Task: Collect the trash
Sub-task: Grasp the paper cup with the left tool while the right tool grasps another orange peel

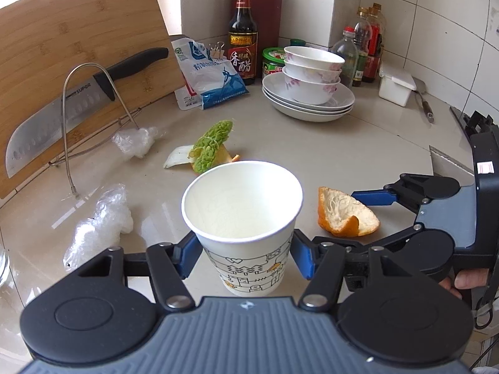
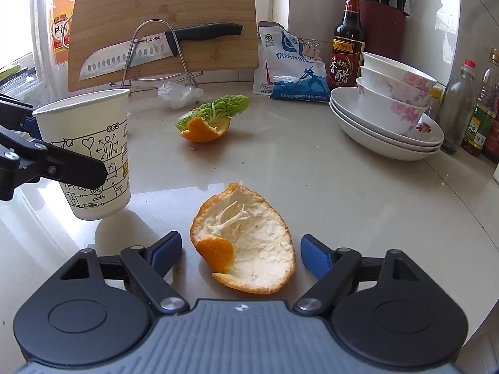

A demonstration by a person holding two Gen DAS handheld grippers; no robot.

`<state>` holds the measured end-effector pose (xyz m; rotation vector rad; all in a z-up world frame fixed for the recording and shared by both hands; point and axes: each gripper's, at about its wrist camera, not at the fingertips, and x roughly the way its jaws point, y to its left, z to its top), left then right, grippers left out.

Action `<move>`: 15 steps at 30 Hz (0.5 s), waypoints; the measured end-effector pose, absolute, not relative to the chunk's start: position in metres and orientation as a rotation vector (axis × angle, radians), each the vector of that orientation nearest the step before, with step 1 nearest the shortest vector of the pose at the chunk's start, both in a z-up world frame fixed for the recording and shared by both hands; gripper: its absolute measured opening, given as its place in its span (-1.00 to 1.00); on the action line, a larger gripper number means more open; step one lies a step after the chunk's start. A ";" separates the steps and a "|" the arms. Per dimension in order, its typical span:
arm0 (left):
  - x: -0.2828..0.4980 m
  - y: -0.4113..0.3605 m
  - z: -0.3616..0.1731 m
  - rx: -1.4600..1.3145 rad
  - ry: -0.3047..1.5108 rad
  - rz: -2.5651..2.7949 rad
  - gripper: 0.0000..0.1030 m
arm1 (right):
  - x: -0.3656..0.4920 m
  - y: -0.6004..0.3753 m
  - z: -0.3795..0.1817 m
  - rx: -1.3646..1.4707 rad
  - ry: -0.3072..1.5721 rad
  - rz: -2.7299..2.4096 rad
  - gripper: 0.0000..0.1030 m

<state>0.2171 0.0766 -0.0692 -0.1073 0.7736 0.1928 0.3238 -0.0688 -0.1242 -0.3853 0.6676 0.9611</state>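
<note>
A printed paper cup is clamped upright in the left tongs, lifted off the tabletop. Beside the cup, a large orange peel lies on the tabletop, flanked untouched by the widely spread right tongs. Beyond the cup, a cabbage leaf rests on a smaller peel.

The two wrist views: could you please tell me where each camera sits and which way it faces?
Left wrist: on the left gripper, facing the back wall; its fingers hold the paper cup.
Right wrist: on the right gripper, facing the cutting board, fingers open around the large orange peel.
Shared: cup, peel, cabbage leaf, knife.
</note>
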 end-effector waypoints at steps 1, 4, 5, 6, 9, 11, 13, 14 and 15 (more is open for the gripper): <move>0.217 0.076 -0.070 -0.104 0.776 0.190 0.18 | 0.324 -0.069 -0.124 -0.386 0.668 0.962 0.56; 0.218 0.075 -0.070 -0.092 0.785 0.175 0.18 | 0.323 -0.070 -0.122 -0.389 0.671 0.959 0.41; 0.218 0.074 -0.071 -0.088 0.788 0.171 0.18 | 0.323 -0.070 -0.121 -0.389 0.673 0.958 0.37; 0.218 0.074 -0.071 -0.083 0.792 0.166 0.18 | 0.324 -0.071 -0.121 -0.387 0.676 0.958 0.36; 0.219 0.073 -0.072 -0.078 0.804 0.155 0.18 | 0.324 -0.073 -0.120 -0.376 0.686 0.960 0.33; 0.220 0.074 -0.073 -0.073 0.816 0.144 0.18 | 0.323 -0.074 -0.119 -0.376 0.688 0.960 0.30; 0.221 0.074 -0.074 -0.070 0.830 0.134 0.18 | 0.323 -0.074 -0.118 -0.374 0.693 0.959 0.28; 0.221 0.074 -0.074 -0.071 0.835 0.129 0.18 | 0.323 -0.075 -0.117 -0.372 0.696 0.958 0.27; 0.221 0.075 -0.074 -0.074 0.841 0.122 0.18 | 0.323 -0.075 -0.117 -0.371 0.700 0.961 0.26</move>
